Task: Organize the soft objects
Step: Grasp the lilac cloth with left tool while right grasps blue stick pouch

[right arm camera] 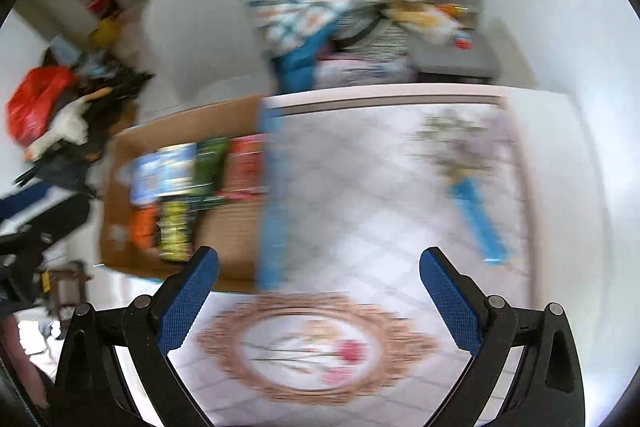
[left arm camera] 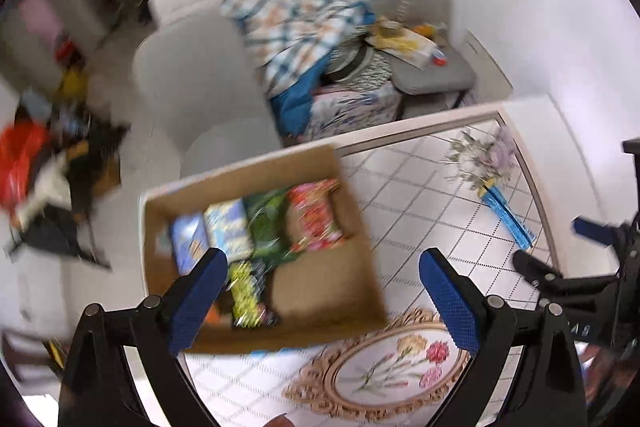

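Soft packets [left arm camera: 256,239] lie in one open cardboard box [left arm camera: 320,291], just beyond the left fingers [left arm camera: 324,291], which are spread wide with nothing between them. Count in the box, left wrist view: two blue, one green, one red-pink, one yellow-black, plus an orange corner by the left pad; blur makes the total uncertain. Box sits at the bench [left arm camera: 432,203] edge, partly overhanging. Right fingers [right arm camera: 320,291] also spread, empty, above the oval flower print on the bench cover. One blue-wrapped flower bunch [right arm camera: 476,211] lies ahead-right of the right fingers. Two grey chairs beyond the bench.
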The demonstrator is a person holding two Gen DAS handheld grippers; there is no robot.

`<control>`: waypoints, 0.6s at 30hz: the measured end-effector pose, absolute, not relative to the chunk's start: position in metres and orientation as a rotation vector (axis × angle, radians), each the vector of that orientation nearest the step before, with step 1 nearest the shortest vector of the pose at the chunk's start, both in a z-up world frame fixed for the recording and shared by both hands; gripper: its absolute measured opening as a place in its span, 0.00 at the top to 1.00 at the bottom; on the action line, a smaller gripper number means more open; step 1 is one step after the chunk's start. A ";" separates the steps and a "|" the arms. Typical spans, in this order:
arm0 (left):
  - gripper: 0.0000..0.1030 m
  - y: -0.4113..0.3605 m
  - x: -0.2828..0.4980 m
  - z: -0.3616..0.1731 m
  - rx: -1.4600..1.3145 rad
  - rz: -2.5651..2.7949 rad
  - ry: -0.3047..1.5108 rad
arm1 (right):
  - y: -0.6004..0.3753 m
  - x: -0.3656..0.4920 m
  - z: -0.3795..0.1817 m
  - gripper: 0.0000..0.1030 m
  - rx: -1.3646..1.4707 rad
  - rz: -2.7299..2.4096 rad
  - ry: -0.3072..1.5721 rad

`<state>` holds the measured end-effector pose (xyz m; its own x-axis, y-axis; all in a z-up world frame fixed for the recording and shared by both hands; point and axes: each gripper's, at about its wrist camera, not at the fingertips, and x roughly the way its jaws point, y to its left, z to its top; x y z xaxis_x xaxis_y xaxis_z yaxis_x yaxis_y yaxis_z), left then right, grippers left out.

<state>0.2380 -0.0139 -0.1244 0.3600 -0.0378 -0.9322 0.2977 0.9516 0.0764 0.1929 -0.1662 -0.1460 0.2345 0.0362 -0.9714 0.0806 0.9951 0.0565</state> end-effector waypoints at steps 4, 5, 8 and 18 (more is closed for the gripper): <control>0.04 -0.112 0.268 -0.156 0.431 -0.272 1.189 | -0.251 0.207 -0.191 0.01 0.065 -0.137 1.443; 0.05 -0.128 0.272 -0.163 0.464 -0.282 1.191 | -0.272 0.211 -0.209 0.01 0.074 -0.153 1.477; 0.05 -0.196 0.297 -0.201 0.598 -0.334 1.223 | -0.317 0.220 -0.258 0.01 0.095 -0.179 1.549; 0.06 -0.314 0.368 -0.313 0.856 -0.385 1.382 | -0.365 0.245 -0.380 0.22 0.199 -0.126 1.710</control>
